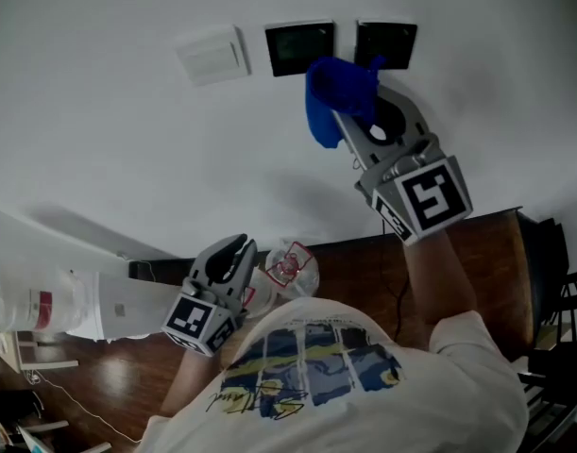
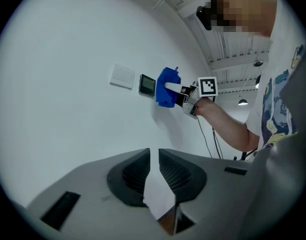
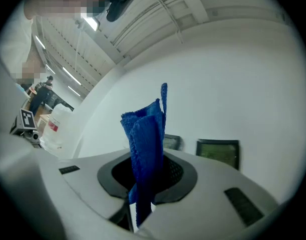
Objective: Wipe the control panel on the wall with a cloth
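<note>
Two dark control panels [image 1: 299,47] sit high on a white wall [image 1: 118,140], beside a white switch plate [image 1: 211,55]. A folded blue cloth [image 1: 330,92], pinched by the right gripper [image 3: 148,171], hangs just below them. The left gripper [image 2: 154,169] is held low, its fingers nearly pressed together and empty.
</note>
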A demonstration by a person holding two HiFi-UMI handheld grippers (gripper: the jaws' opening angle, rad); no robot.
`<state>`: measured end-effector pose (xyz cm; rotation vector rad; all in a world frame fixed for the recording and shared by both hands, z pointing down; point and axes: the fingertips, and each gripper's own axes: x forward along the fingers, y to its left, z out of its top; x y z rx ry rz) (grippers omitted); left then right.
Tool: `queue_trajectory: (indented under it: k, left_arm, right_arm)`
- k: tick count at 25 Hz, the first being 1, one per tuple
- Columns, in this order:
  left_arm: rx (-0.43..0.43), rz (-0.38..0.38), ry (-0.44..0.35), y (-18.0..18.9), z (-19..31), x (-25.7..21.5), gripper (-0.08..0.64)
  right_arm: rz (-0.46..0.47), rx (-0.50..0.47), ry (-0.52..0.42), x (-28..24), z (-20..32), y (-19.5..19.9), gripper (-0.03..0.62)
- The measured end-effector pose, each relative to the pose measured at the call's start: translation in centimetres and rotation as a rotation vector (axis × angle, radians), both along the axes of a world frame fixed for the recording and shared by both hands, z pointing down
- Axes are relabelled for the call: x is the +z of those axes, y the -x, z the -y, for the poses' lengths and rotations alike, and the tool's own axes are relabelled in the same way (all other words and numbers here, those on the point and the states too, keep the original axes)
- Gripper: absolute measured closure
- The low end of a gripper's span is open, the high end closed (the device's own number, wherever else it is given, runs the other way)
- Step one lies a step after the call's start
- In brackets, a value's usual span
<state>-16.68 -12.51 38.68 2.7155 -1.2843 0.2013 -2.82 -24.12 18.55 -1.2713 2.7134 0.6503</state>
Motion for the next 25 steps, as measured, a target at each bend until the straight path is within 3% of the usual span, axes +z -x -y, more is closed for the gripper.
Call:
queue_trajectory:
  k: [4, 10, 15, 25]
  left_arm:
    - [0.0, -0.001, 0.024, 2.8, -1.6, 1.1, 0.528]
    - [-0.017, -0.024, 0.031, 5.2, -3.4, 1.5, 0.528]
    - [-0.019, -0.037, 0.034, 5.8, -3.6, 1.6, 0.528]
    - [0.026, -0.043, 0.035, 2.3, -3.2, 1.4, 0.528]
  right_arm:
    - [-0.004, -0.014, 0.008, 0.1, 2.1, 5.7, 0.508]
    - [0.002, 0.058, 0.029, -1.0, 5.1, 8.1, 0.508]
    - [-0.004, 0.092, 0.049, -1.0, 5.9, 6.8, 0.508]
    - [0.009, 0.171, 0.058, -1.3, 6.3, 0.5, 0.508]
